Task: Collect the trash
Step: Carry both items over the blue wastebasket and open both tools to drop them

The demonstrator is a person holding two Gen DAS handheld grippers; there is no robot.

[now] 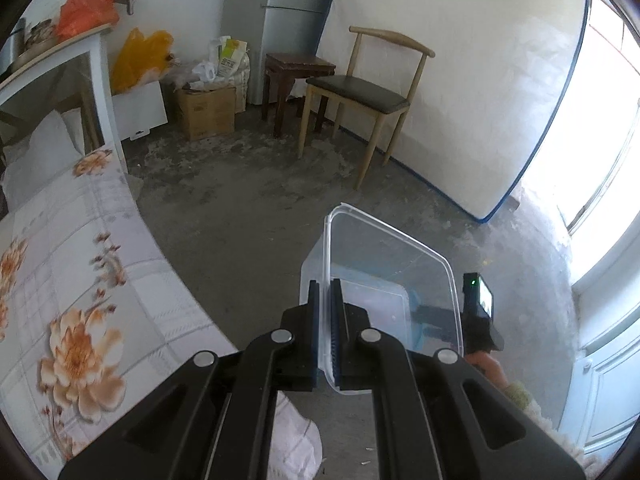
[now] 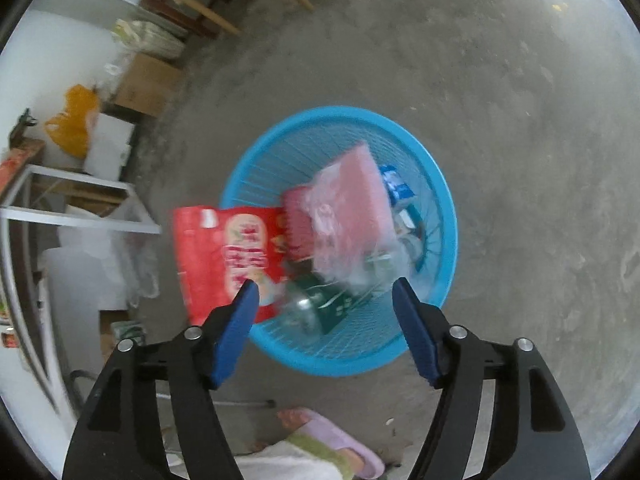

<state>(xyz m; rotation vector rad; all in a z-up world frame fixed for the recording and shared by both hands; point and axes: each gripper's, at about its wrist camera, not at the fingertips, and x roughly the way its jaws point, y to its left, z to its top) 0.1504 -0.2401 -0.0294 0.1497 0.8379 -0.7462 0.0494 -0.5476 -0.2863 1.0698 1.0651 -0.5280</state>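
Observation:
My left gripper (image 1: pixel 329 292) is shut on the rim of a clear plastic food container (image 1: pixel 384 276), held above the concrete floor. My right gripper (image 2: pixel 324 296) is open and empty above a blue mesh trash basket (image 2: pixel 440 208). A red snack bag (image 2: pixel 228 252) and a pink plastic package (image 2: pixel 348 208) are blurred just below the open jaws, over the basket's left side. The basket holds a green box (image 2: pixel 332 304), a clear bottle (image 2: pixel 300 308) and blue and white wrappers (image 2: pixel 396 184). The right gripper also shows in the left wrist view (image 1: pixel 478 312), behind the container.
A bed with a flowered cover (image 1: pixel 68 280) lies at the left. A wooden chair (image 1: pixel 360 92), a dark stool (image 1: pixel 296 68), cardboard boxes (image 1: pixel 204 108) and a mattress (image 1: pixel 460 80) stand against the far wall. A white table (image 1: pixel 96 64) carries bags. My slippered foot (image 2: pixel 332 436) is near the basket.

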